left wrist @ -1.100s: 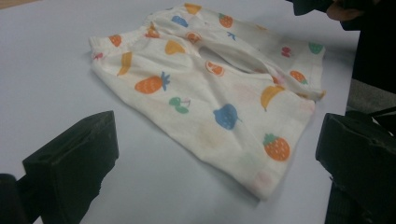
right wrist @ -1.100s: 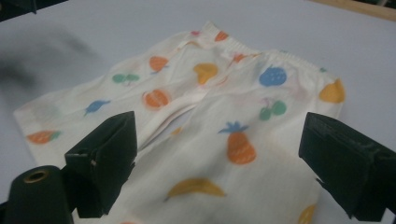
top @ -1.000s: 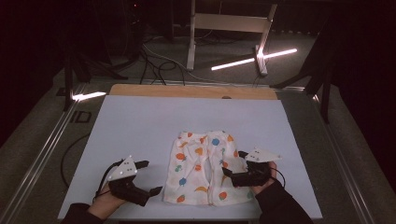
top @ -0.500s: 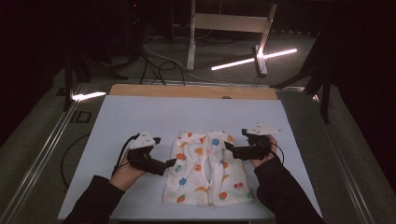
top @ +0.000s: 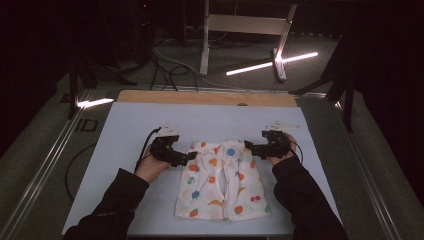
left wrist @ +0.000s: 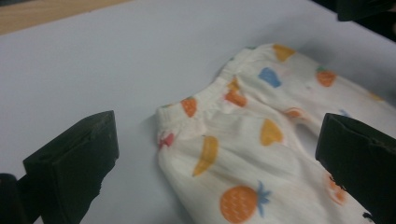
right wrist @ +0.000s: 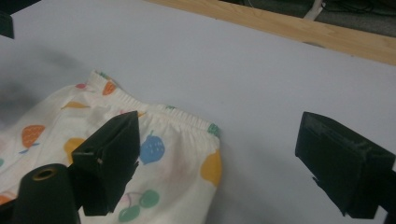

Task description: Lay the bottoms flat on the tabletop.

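Small white trousers [top: 220, 180] printed with coloured fruit lie flat on the pale table mat [top: 125, 130], waistband at the far end and legs toward the person. My left gripper [top: 187, 158] stands open at the waistband's left corner. In the left gripper view that corner [left wrist: 187, 112] lies between its wide-apart jaws [left wrist: 217, 158]. My right gripper [top: 250, 148] is open at the waistband's right corner. In the right gripper view the elastic edge [right wrist: 187, 121] sits beside the left jaw of my right gripper [right wrist: 229, 161]. Neither gripper holds any cloth.
A wooden strip [top: 205, 97] borders the table's far edge, and metal rails [top: 45, 165] run along both sides. Beyond the table are a stand [top: 245, 25], floor cables [top: 170, 70] and bright light bars [top: 272, 62]. Bare mat surrounds the trousers.
Both grippers have moved away from the person, from beside the leg ends up to the waistband corners. The trousers have stayed where they were.
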### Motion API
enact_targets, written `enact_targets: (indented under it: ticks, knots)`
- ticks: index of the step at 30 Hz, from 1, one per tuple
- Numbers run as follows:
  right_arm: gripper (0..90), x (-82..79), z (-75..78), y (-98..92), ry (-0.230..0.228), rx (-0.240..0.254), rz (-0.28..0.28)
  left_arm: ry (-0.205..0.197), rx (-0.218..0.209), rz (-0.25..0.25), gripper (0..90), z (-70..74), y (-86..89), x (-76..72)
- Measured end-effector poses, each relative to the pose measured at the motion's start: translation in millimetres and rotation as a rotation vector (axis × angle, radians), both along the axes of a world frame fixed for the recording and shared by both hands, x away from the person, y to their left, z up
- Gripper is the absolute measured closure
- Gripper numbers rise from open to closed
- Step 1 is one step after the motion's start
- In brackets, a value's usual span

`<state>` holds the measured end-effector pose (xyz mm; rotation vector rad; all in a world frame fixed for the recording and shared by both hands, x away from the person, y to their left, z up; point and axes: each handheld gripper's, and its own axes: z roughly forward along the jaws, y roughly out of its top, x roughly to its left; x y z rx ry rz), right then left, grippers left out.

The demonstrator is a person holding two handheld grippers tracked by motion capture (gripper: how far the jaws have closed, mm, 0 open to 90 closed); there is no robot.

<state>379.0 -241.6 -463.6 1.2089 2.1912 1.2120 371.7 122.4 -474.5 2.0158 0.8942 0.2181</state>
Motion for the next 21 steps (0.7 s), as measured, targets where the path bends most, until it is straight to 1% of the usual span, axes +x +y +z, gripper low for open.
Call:
enact_targets:
  ticks: [1, 2, 3, 4, 5, 6, 8, 10, 11, 12, 13, 14, 15, 16, 17, 18, 20, 21]
  knots:
    - [14.3, 2.2, -1.5, 0.7, 0.009, 0.007, 0.003, 0.015, -0.002, 0.002, 0.3, -2.3, -1.8, 3.3]
    - [14.3, 4.6, -2.8, 1.9, 0.018, 0.007, 0.005, 0.02, 0.004, 0.007, 0.3, -4.5, -3.5, 6.0]
    - [14.6, 6.6, -3.8, 3.5, 0.014, 0.0, 0.003, 0.026, 0.018, 0.013, 0.3, -6.6, -5.2, 8.7]
    - [14.4, 8.8, -5.1, 5.1, 0.016, 0.005, 0.005, 0.043, 0.02, 0.017, 0.4, -8.7, -6.9, 11.5]
    - [14.5, 12.1, -6.6, 6.1, 0.03, 0.009, 0.016, 0.055, 0.028, 0.024, 0.4, -10.5, -8.5, 14.1]
    - [16.3, 15.1, -8.2, 7.8, 0.043, 0.004, 0.009, 0.064, 0.034, 0.032, 0.4, -12.1, -10.4, 16.5]
    - [27.2, 20.7, -11.1, 9.8, 0.063, 0.012, 0.021, 0.085, 0.046, 0.044, 0.8, -14.7, -13.4, 21.6]
    - [35.3, 25.3, -14.6, 11.5, 0.079, 0.007, 0.025, 0.106, 0.051, 0.05, 1.0, -17.7, -15.9, 25.9]
    - [38.2, 27.3, -16.9, 12.9, 0.09, -0.005, 0.03, 0.116, 0.056, 0.05, 1.6, -19.3, -16.7, 28.4]
    - [40.8, 29.5, -19.6, 14.6, 0.102, -0.016, 0.024, 0.118, 0.07, 0.062, 1.8, -21.1, -17.5, 30.5]
    - [44.0, 31.5, -22.2, 15.4, 0.123, -0.01, 0.032, 0.123, 0.074, 0.07, 2.6, -22.8, -17.8, 32.4]
    - [45.0, 33.5, -25.3, 16.6, 0.142, -0.016, 0.031, 0.128, 0.083, 0.077, 4.2, -24.6, -17.8, 34.5]
    - [45.0, 33.5, -25.3, 16.6, 0.142, -0.016, 0.031, 0.128, 0.083, 0.077, 5.8, -24.6, -17.8, 34.5]
    - [46.8, 35.2, -28.3, 17.5, 0.153, -0.029, 0.024, 0.13, 0.081, 0.107, 5.8, -27.7, -17.5, 37.2]
    - [49.3, 37.3, -33.9, 18.3, 0.165, -0.035, 0.028, 0.143, 0.078, 0.111, 12.4, -29.5, -16.8, 38.9]
    - [49.6, 38.2, -37.1, 19.6, 0.165, -0.061, 0.024, 0.157, 0.087, 0.115, 15.8, -31.5, -16.9, 40.9]
    - [52.1, 39.4, -42.8, 22.1, 0.171, -0.097, 0.028, 0.159, 0.133, 0.124, 17.7, -35.1, -19.0, 43.2]
    - [53.8, 39.9, -45.5, 23.3, 0.176, -0.11, 0.021, 0.161, 0.141, 0.123, 22.4, -36.6, -19.7, 44.1]
